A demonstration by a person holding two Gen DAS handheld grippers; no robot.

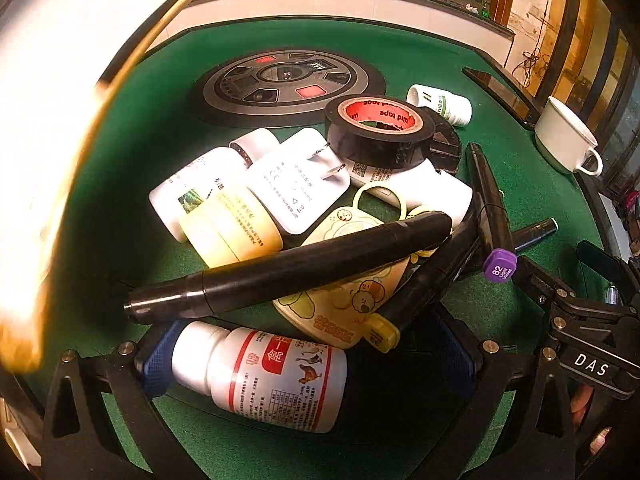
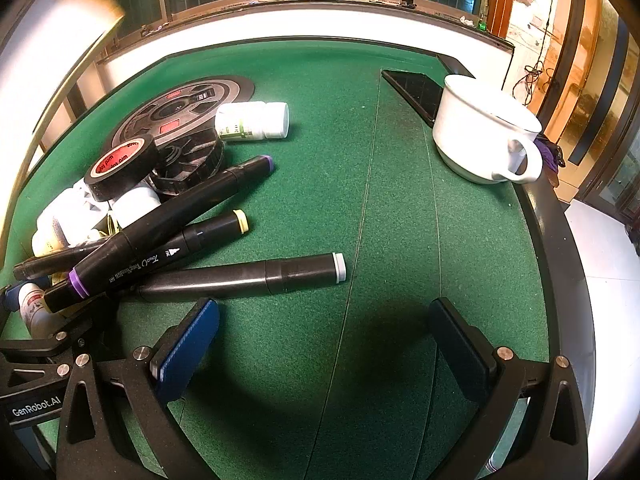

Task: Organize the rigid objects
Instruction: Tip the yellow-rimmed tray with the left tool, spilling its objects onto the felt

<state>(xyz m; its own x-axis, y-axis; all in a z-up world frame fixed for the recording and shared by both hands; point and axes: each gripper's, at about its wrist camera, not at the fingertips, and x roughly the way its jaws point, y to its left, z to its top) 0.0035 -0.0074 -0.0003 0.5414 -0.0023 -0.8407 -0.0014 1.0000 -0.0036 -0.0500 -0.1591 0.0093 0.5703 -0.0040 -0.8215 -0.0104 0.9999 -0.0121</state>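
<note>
The task looks close to its beginning. Almost all things lie in one untidy pile on the left part of the green desk (image 2: 400,208), and nothing seems sorted yet.

The left tool (image 1: 308,364) is wide open. Between its blue pads lies a white bottle with a red label (image 1: 276,380), on its side at the near edge of the pile; the pad on the cap side looks very near or touching, I cannot tell which, and the other pad is apart from the bottle. The bottle is therefore not gripped.

The right tool (image 2: 324,340) is also open and holds nothing, with only bare desk between its fingers. Just beyond its left finger lies a black marker with a grey cap (image 2: 244,278).

In the pile there are more markers crossing each other, one with a purple cap (image 1: 499,270), a roll of black tape (image 1: 378,132) on top of white bottles, a white charger plug (image 1: 296,188) and a yellow cup (image 1: 344,280). A small white bottle (image 2: 252,121) lies alone at the far side. A white mug (image 2: 484,140) stands far right, well apart from the pile. In my judgement, nearly everything is left to do.
</note>
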